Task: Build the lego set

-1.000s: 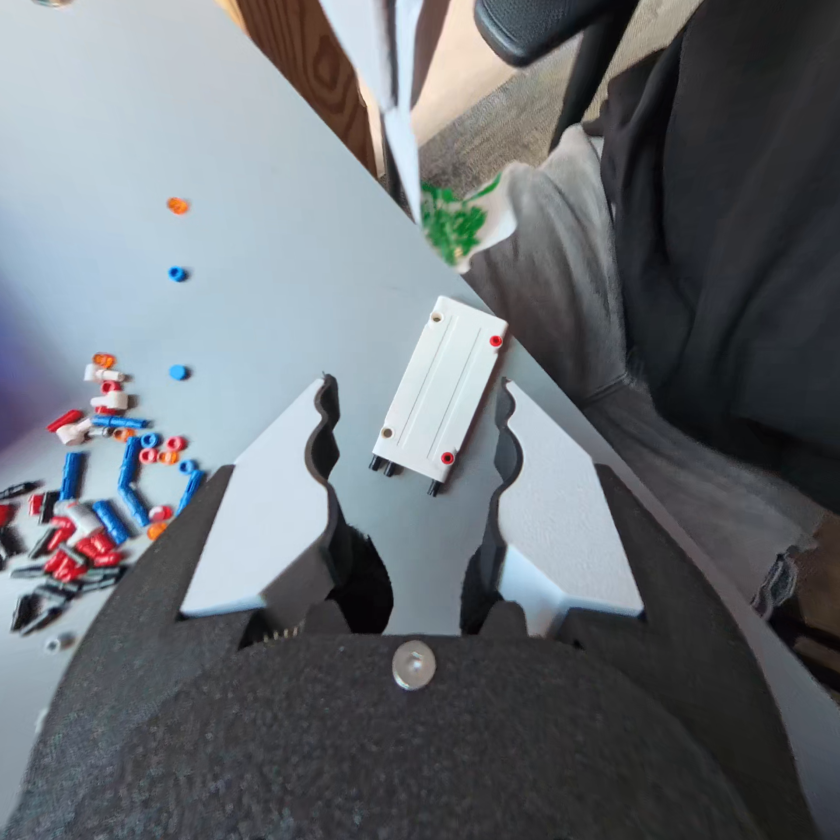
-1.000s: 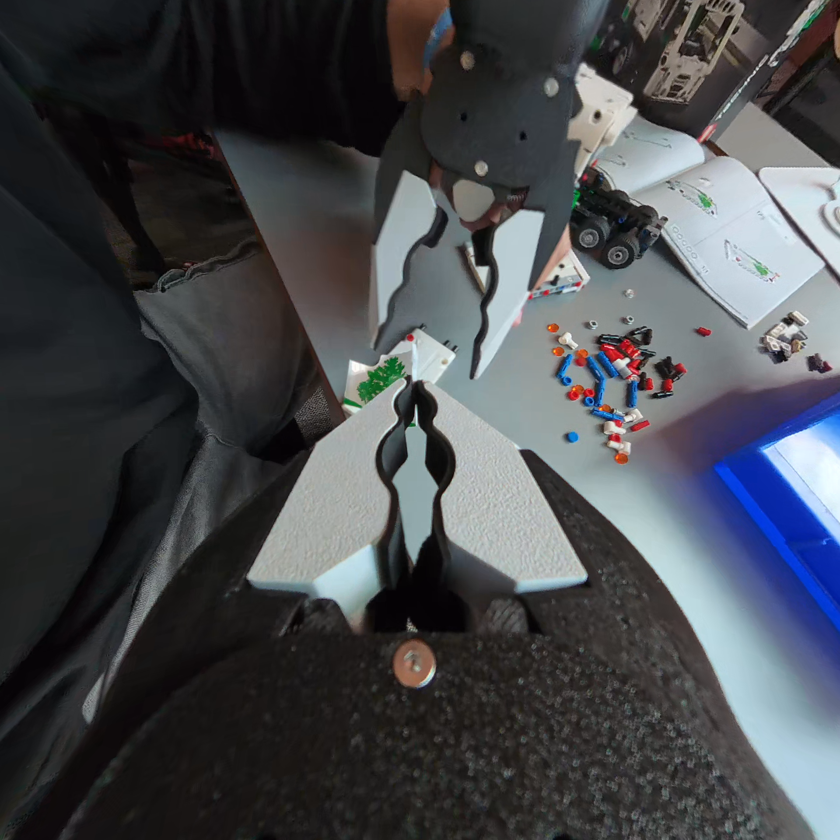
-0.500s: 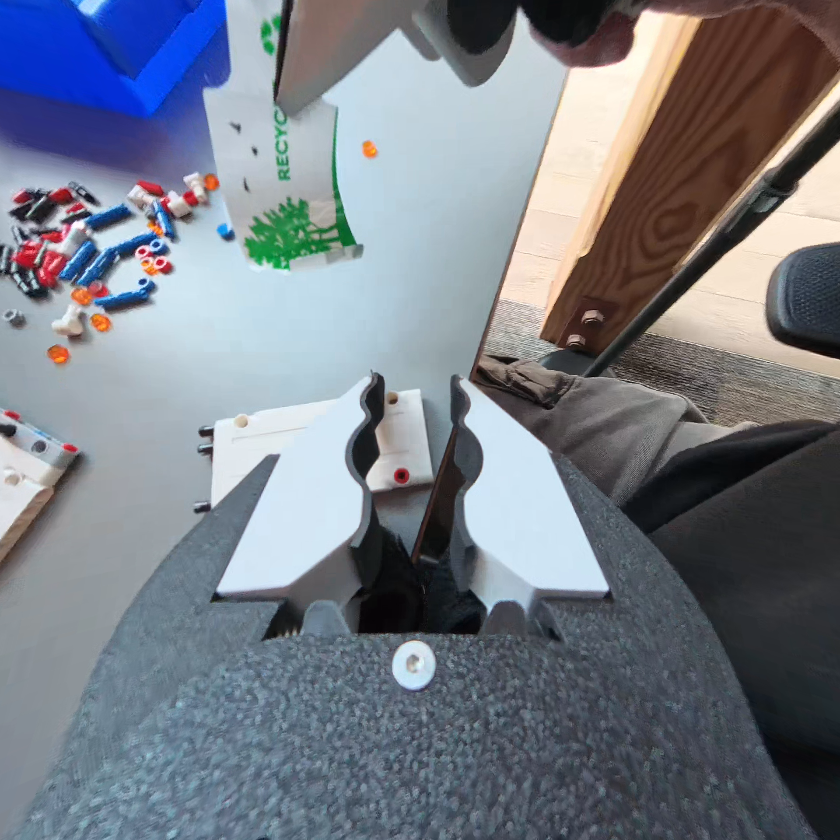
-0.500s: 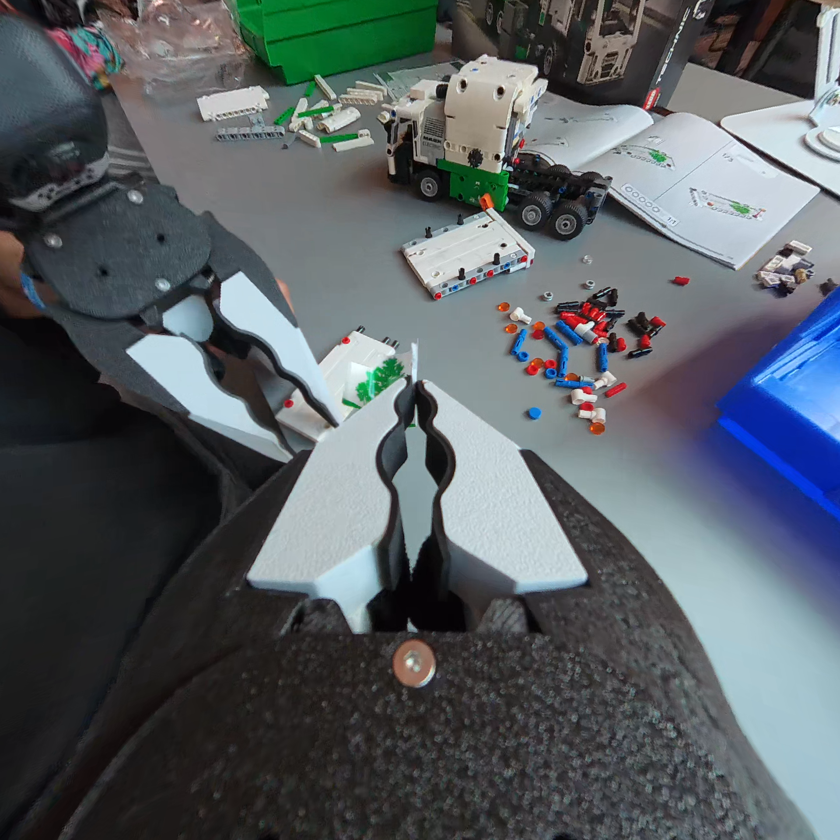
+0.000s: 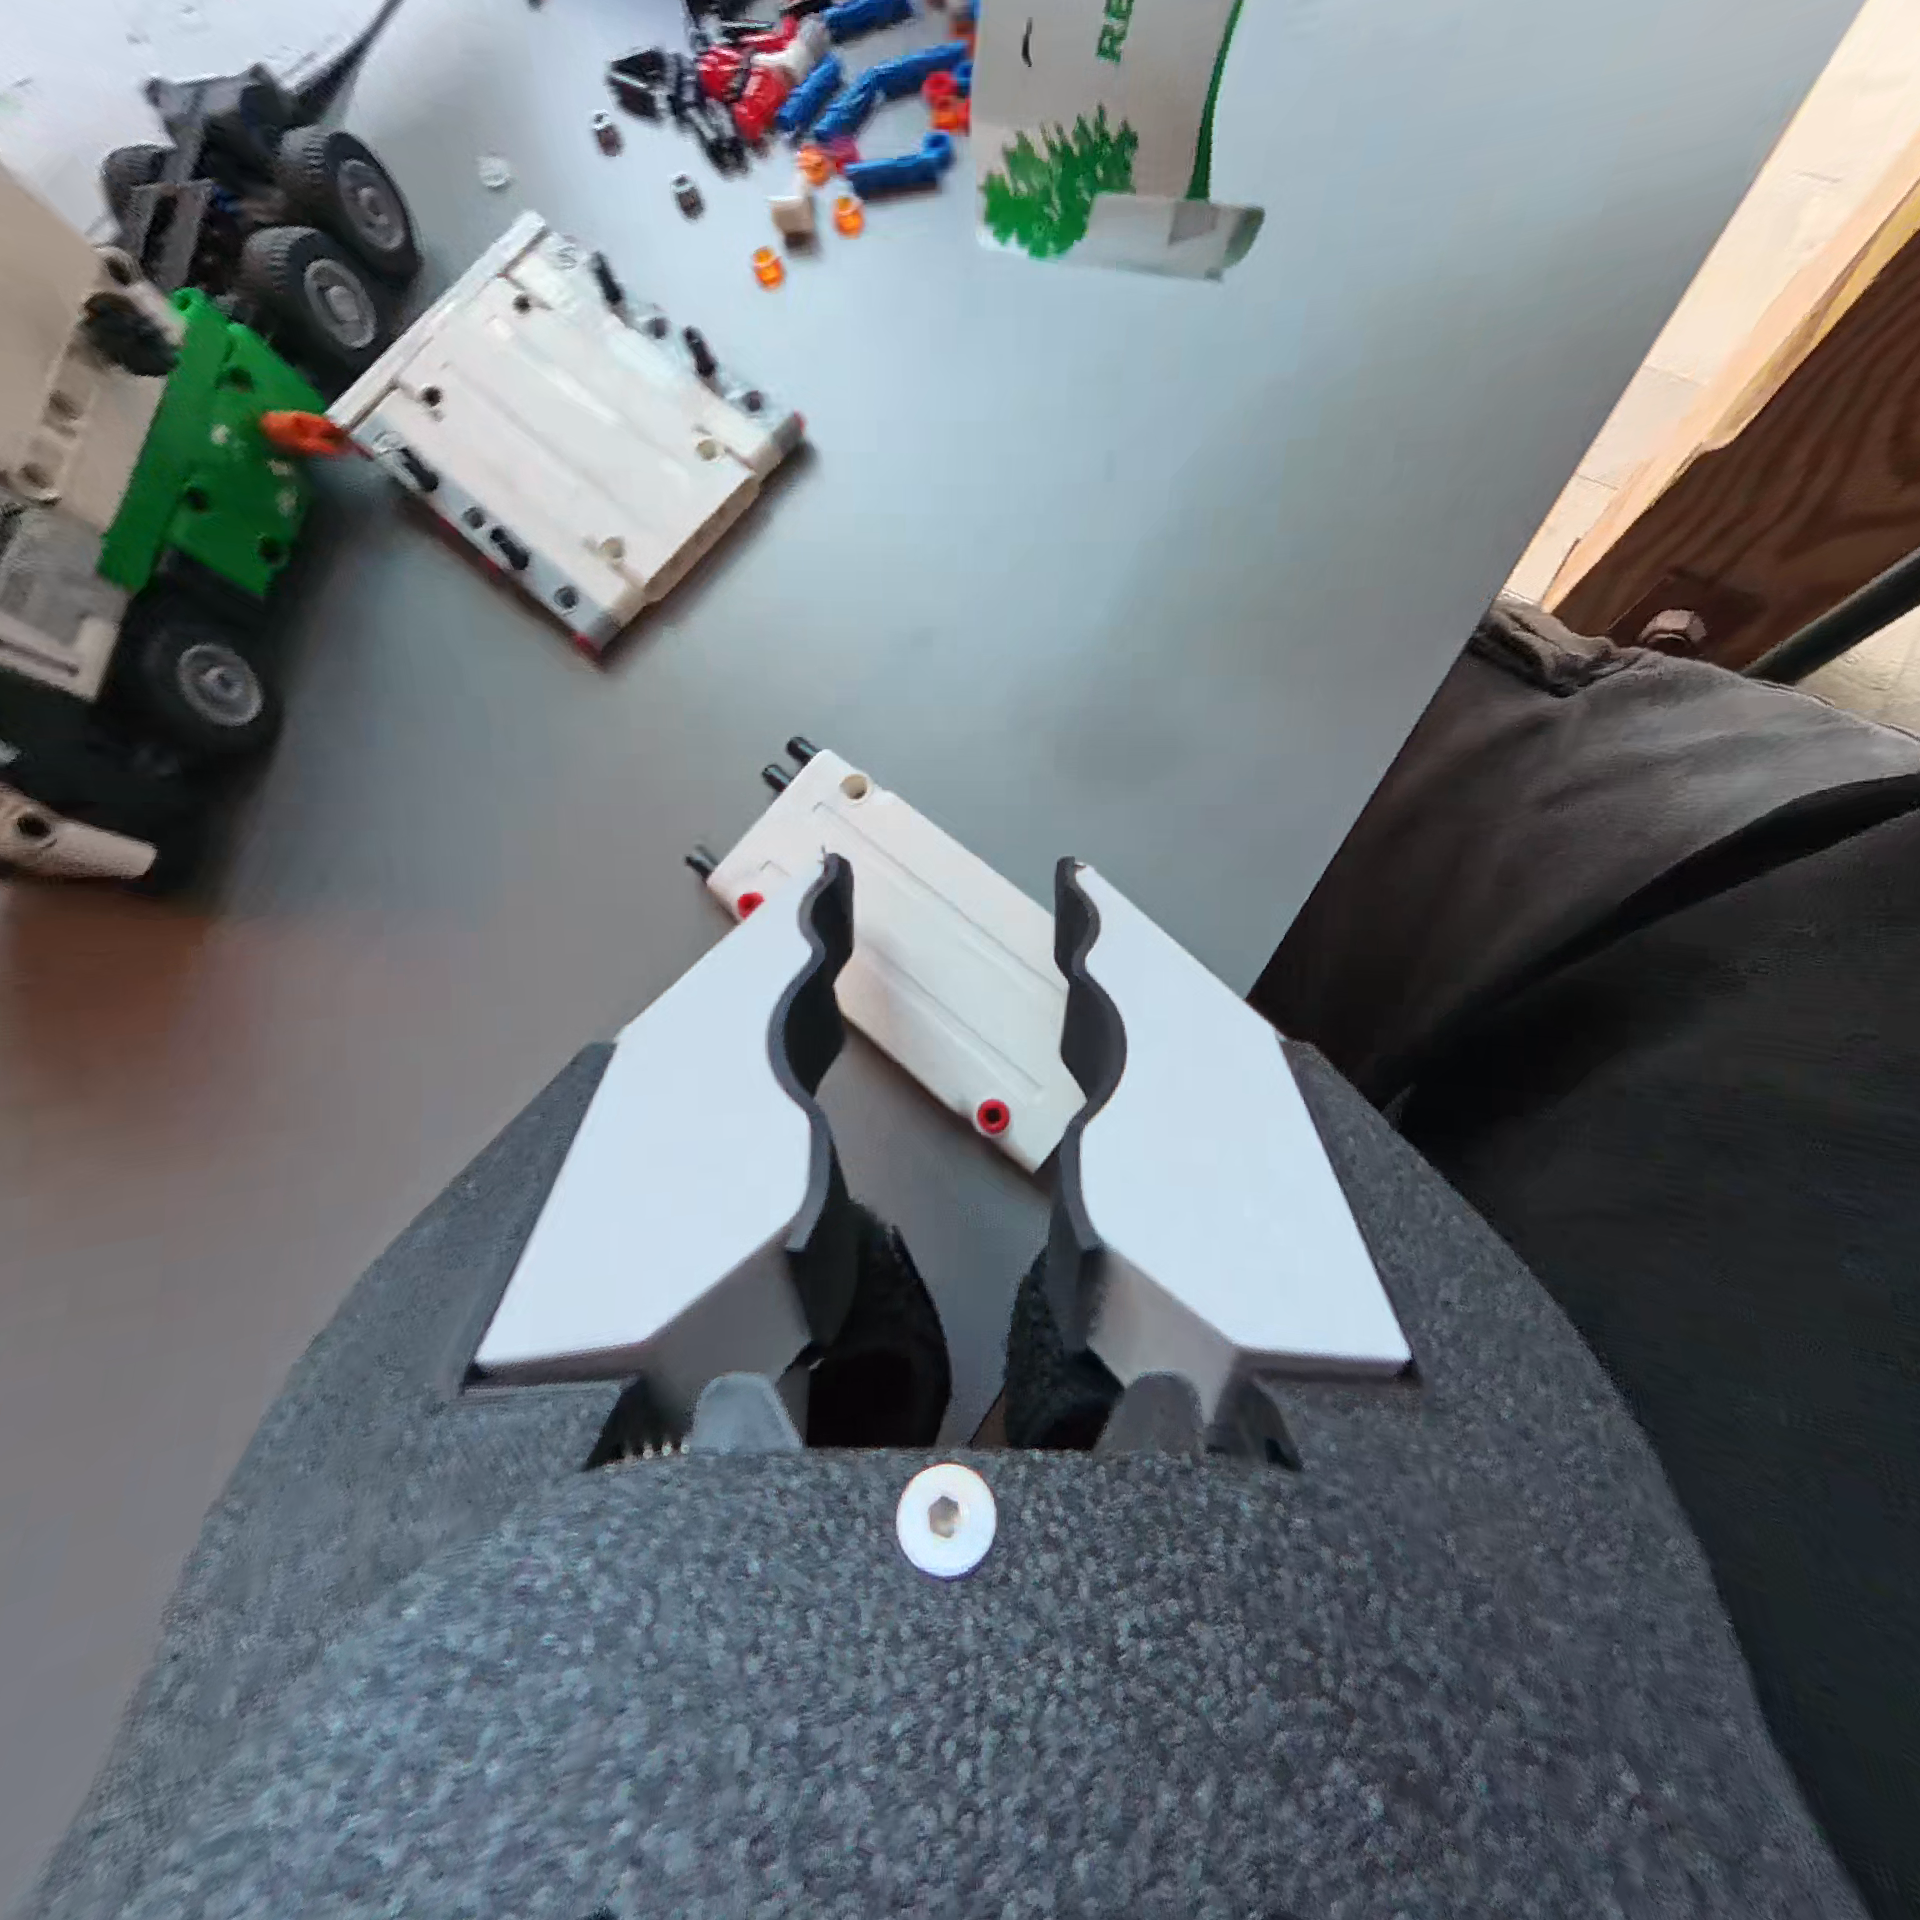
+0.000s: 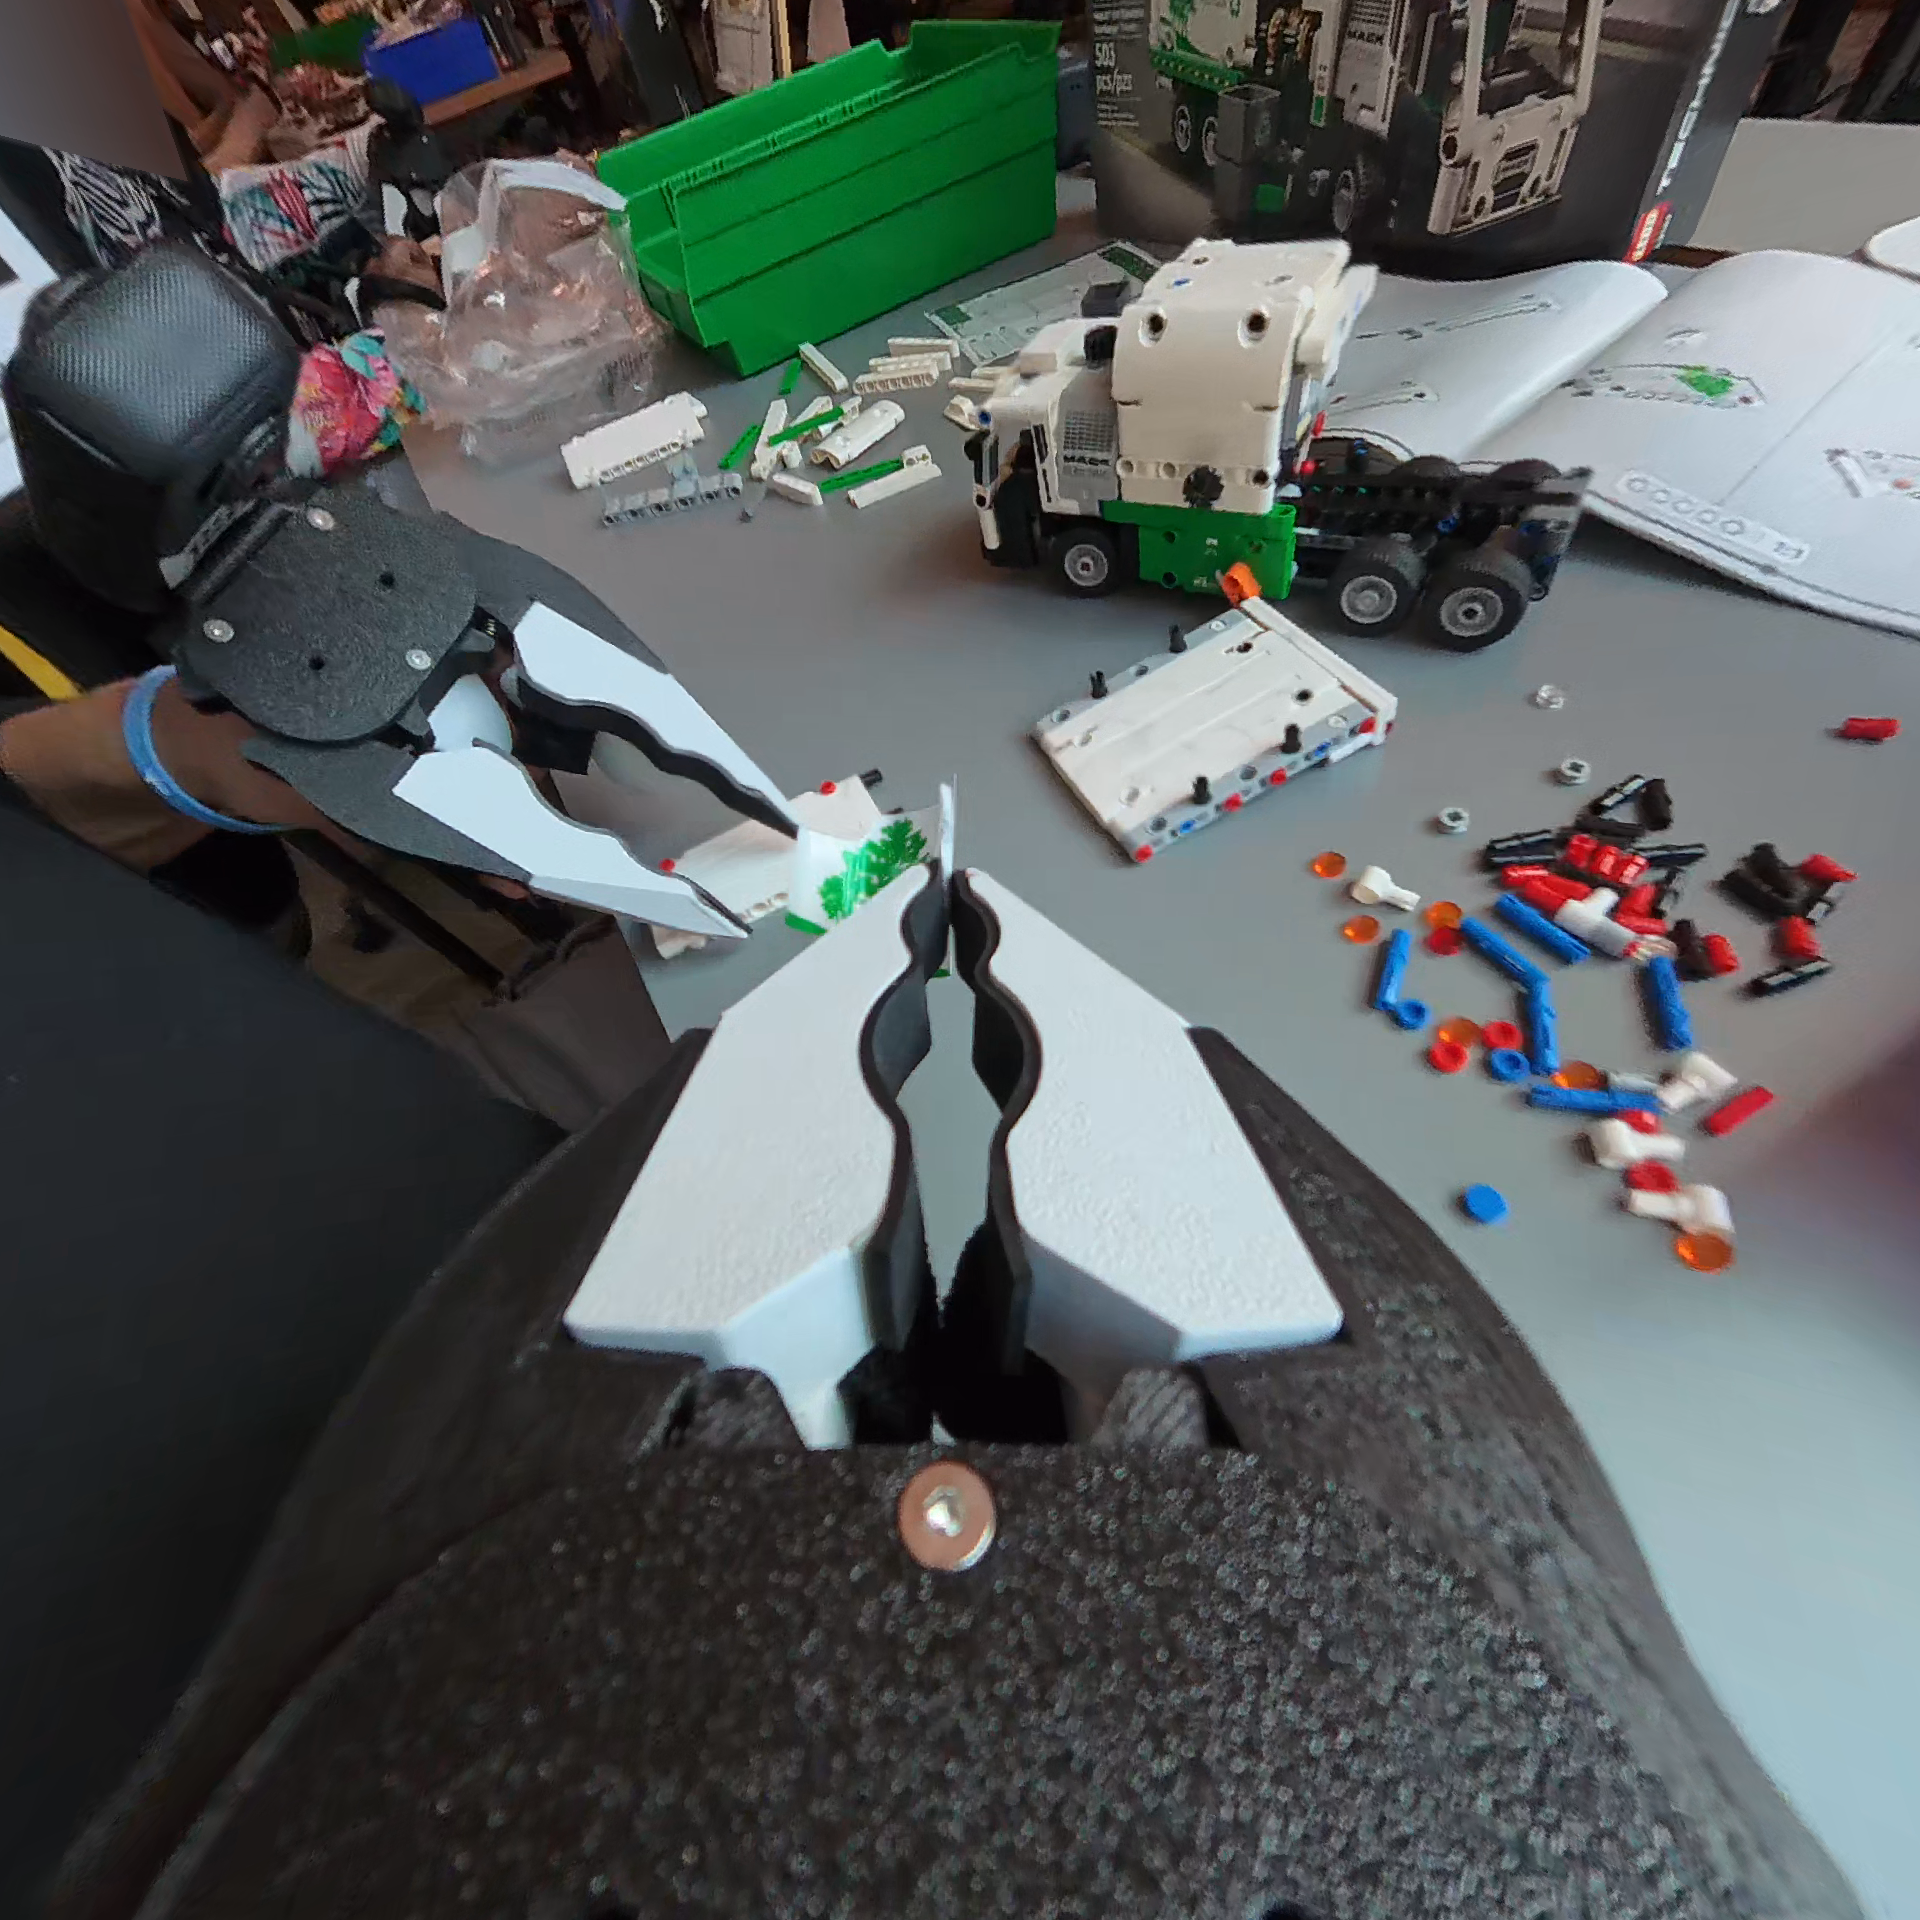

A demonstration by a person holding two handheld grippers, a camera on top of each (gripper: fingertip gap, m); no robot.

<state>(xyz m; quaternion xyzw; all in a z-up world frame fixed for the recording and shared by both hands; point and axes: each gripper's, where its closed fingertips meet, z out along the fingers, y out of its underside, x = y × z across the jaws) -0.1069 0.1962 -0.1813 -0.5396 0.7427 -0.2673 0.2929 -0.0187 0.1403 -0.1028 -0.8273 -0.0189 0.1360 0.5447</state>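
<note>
A small white panel with red and black pins lies flat on the grey table, close to its edge. My left gripper is open and hovers low over it, with one finger to each side and no pad pressing on it. The right wrist view shows the same gripper with its tips at the panel. My right gripper is shut on a white sticker sheet with a green tree print. It holds the sheet upright just beside the panel. The sheet also hangs at the top of the left wrist view.
A white and green toy truck stands mid-table, with a larger white panel assembly in front of it. Small red, blue, black and orange pieces lie scattered to the right. A green bin, a plastic bag, a booklet and a box stand behind. A person's lap borders the table edge. The grippers' ends are close to 15 cm from one another.
My left gripper has swung round over the white panel; its jaws narrowed, then widened again. My right gripper has stayed shut on the sticker sheet and carried it closer to the panel.
</note>
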